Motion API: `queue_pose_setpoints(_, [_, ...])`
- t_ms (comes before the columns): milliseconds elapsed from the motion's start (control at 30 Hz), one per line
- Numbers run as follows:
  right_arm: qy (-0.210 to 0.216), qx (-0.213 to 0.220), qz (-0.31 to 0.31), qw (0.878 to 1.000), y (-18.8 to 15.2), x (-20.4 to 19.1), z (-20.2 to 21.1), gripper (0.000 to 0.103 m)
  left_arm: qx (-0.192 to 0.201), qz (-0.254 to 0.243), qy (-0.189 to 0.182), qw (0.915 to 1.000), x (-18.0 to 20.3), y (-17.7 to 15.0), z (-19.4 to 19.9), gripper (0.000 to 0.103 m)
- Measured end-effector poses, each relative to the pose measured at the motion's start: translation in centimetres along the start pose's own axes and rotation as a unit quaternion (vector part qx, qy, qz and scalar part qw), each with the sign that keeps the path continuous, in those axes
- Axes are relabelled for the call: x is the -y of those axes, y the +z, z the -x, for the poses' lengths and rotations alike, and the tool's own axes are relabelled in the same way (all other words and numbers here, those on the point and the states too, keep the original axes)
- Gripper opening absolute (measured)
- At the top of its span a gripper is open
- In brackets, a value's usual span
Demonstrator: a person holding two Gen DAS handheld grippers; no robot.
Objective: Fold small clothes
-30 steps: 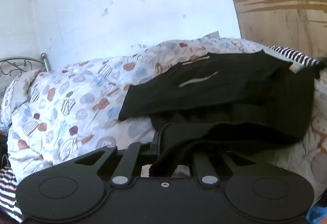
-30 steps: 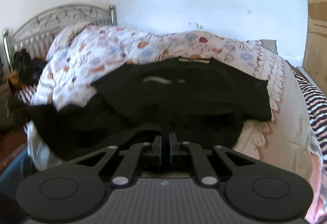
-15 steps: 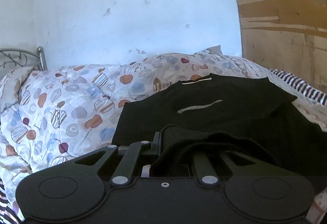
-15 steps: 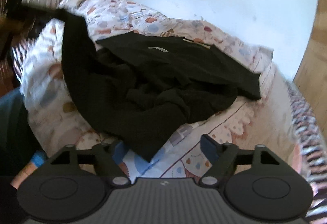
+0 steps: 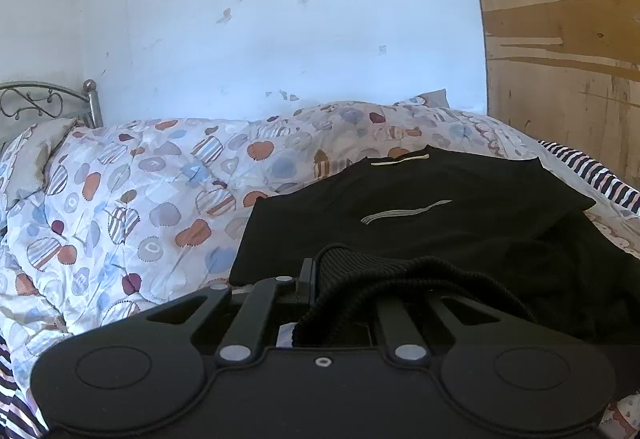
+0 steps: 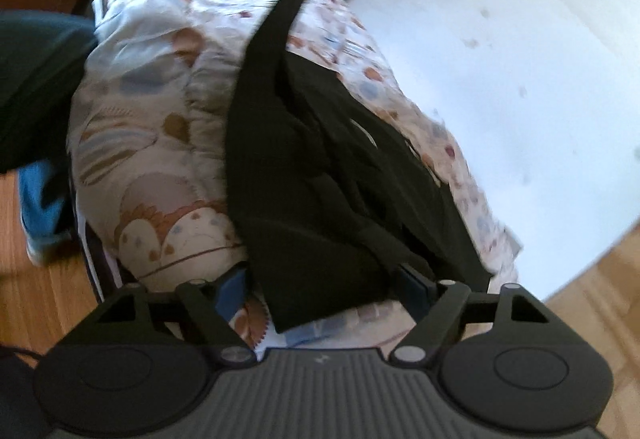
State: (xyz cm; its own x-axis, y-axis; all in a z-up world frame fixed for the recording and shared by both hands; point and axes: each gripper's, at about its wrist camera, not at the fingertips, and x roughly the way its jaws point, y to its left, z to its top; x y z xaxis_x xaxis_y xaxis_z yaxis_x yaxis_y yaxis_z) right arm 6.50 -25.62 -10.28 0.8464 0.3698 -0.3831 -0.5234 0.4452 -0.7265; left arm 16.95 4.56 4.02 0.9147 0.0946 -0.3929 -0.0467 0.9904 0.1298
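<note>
Left wrist view: the left hand-held gripper (image 5: pixel 320 279) pinches a ribbed hem of the black garment (image 5: pixel 460 215), which lies on the bed (image 5: pixel 140 199) ahead. The right hand-held gripper (image 6: pixel 324 279) gapes wide, garment's near edge between its fingers, long axis running away.
</note>
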Motion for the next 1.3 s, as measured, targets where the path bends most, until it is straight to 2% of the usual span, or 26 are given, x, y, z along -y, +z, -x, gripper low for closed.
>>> queue_pose_setpoints(67, [0.006,0.002,0.023,1.0,0.1,-0.8,-0.2,0.064,0.0,0.003,0.0,1.0,-0.1,0.1,0.0,0.007])
queue_pose_setpoints(133, [0.027,-0.006,0.02,0.999,0.1,-0.8,-0.4,0.046,0.003,0.006,0.001,1.0,-0.2,0.1,0.1,0.007])
queue_pose_setpoints(167, [0.045,-0.01,0.013,0.999,0.2,-0.6,-0.5,0.03,0.006,0.008,0.002,0.9999,-0.2,0.0,0.2,0.007])
queue_pose_setpoints(200, [0.053,-0.013,0.006,0.998,0.2,-0.5,-0.4,0.02,0.01,0.012,0.002,0.9999,-0.3,0.0,0.4,0.007])
queue_pose_setpoints(233, [0.049,-0.015,-0.002,0.999,0.4,-0.5,-0.2,0.004,0.014,0.017,0.002,0.9998,-0.4,-0.2,0.7,0.006])
queue_pose_setpoints(367, [0.003,-0.006,-0.095,0.996,1.0,2.0,1.3,0.004,0.028,0.026,0.0,0.9993,-0.6,-0.8,2.3,0.006])
queue_pose_setpoints(500, [-0.047,0.026,-0.185,0.981,1.7,5.7,3.8,0.004,0.048,0.035,-0.006,0.9982,-1.1,-1.3,4.8,0.006])
queue_pose_setpoints(733, [-0.106,0.074,-0.215,0.968,3.7,8.1,8.0,0.003,0.087,0.072,-0.011,0.9936,-1.8,-2.3,9.5,0.005])
queue_pose_setpoints(1000, [-0.134,0.102,-0.273,0.947,4.5,7.5,14.6,0.003,0.097,0.096,-0.028,0.9903,-1.7,-4.1,16.5,0.004])
queue_pose_setpoints(1100, [-0.138,0.098,-0.293,0.941,4.9,7.0,17.4,0.004,0.082,0.102,-0.035,0.9908,-1.7,-4.6,19.2,0.004])
queue_pose_setpoints(1200, [-0.13,0.089,-0.3,0.941,5.1,6.4,19.4,0.004,0.066,0.091,-0.037,0.993,-1.5,-5.1,21.3,0.004])
queue_pose_setpoints(1300, [-0.122,0.08,-0.302,0.942,5.3,6.6,19.6,0.004,0.046,0.091,-0.044,0.9938,-1.8,-4.8,21.4,0.004])
